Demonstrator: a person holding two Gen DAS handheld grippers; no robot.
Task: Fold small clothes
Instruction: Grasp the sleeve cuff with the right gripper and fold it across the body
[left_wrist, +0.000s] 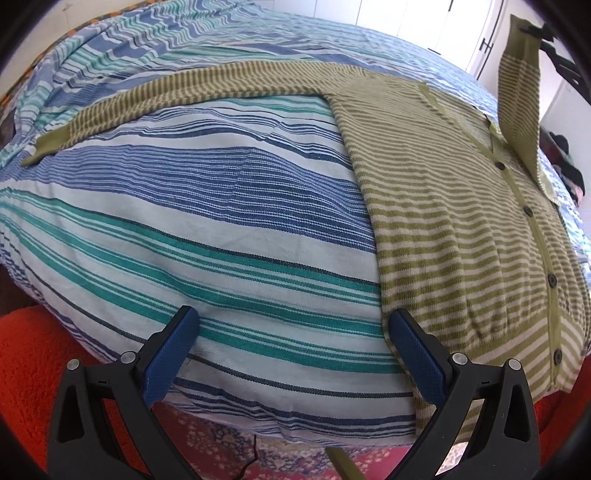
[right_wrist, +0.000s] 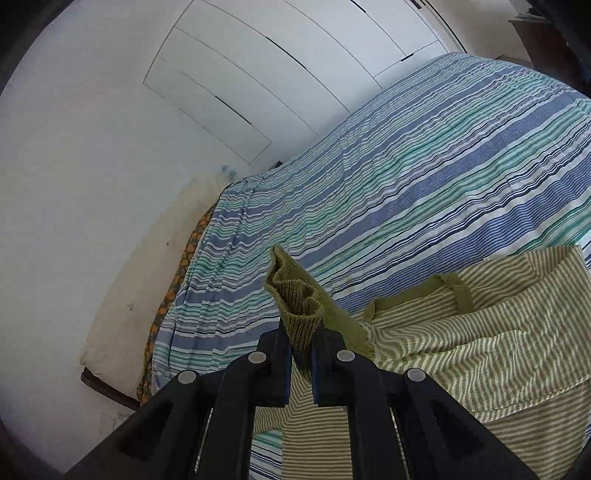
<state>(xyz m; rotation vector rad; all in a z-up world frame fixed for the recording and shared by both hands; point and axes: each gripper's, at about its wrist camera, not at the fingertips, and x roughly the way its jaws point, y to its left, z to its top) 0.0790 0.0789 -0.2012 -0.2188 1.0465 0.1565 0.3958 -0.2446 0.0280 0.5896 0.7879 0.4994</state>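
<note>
A green and cream striped cardigan (left_wrist: 461, 221) with dark buttons lies flat on the striped bedspread (left_wrist: 184, 229). One sleeve (left_wrist: 166, 99) stretches out to the left. The other sleeve (left_wrist: 519, 99) hangs lifted at the upper right, its cuff pinched by my right gripper (left_wrist: 543, 35). In the right wrist view my right gripper (right_wrist: 301, 334) is shut on that green cuff (right_wrist: 295, 295), above the cardigan body (right_wrist: 461, 350). My left gripper (left_wrist: 291, 328) stands open over the bed's near edge, its right pad (left_wrist: 417, 354) at the cardigan's lower left hem, nothing between the pads.
White cupboard doors (right_wrist: 295, 74) and a white wall stand beyond the bed. An orange-red rug (left_wrist: 29, 369) and a patterned carpet (left_wrist: 229, 450) lie below the bed's near edge. Dark clothes (left_wrist: 569, 166) sit at the far right.
</note>
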